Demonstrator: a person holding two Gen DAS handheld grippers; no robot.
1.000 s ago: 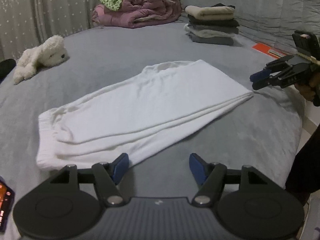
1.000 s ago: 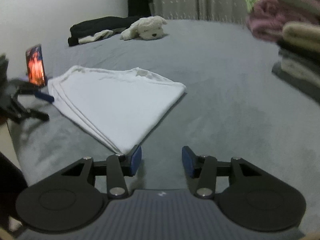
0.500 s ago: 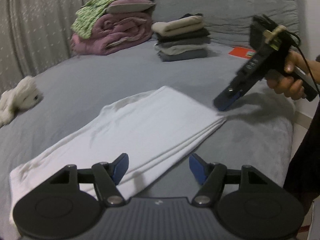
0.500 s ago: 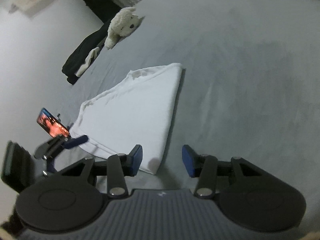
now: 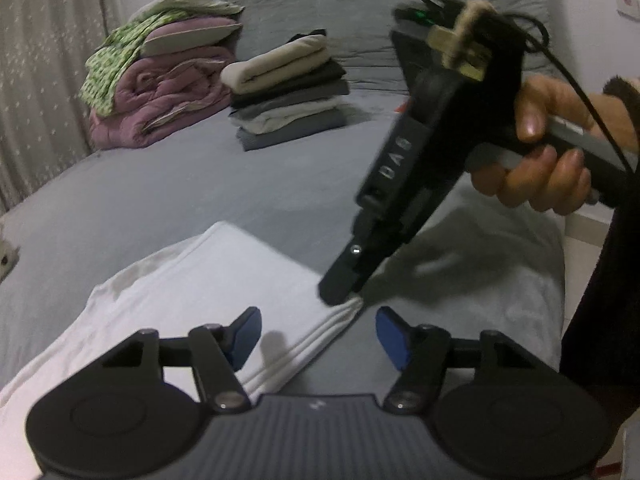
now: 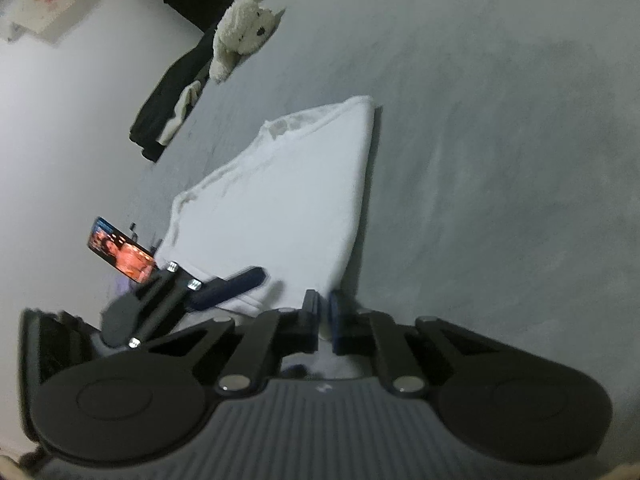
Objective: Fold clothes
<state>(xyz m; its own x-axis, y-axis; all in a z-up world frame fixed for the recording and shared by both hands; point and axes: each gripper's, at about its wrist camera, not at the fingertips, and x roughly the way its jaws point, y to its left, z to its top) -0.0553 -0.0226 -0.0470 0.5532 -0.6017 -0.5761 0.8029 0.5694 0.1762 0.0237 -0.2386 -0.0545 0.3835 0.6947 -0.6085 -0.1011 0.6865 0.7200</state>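
A: Where is the garment, and how much room is around it?

B: The white folded garment [image 5: 192, 292] lies on the grey bed [image 5: 240, 192], its layered corner at six o'clock in the left wrist view. Bare bedding runs toward twelve o'clock up to the stack of folded clothes [image 5: 288, 92] and the purple quilt [image 5: 160, 100]; the bed edge drops off at three o'clock.

A: The claws?

B: The right gripper [image 6: 324, 316] has just closed and now pinches that corner of the cloth. The left gripper [image 5: 318, 334] stands wide, closing slightly, its pads above the cloth edge and pressing nothing.

A: Changes?

B: A second ago the right gripper hung off the corner; now it bites it.

A: Anything unclear?

B: The pinched fabric is mostly hidden behind the right gripper's fingers, and the plush toy [image 6: 244, 32] is blurred.
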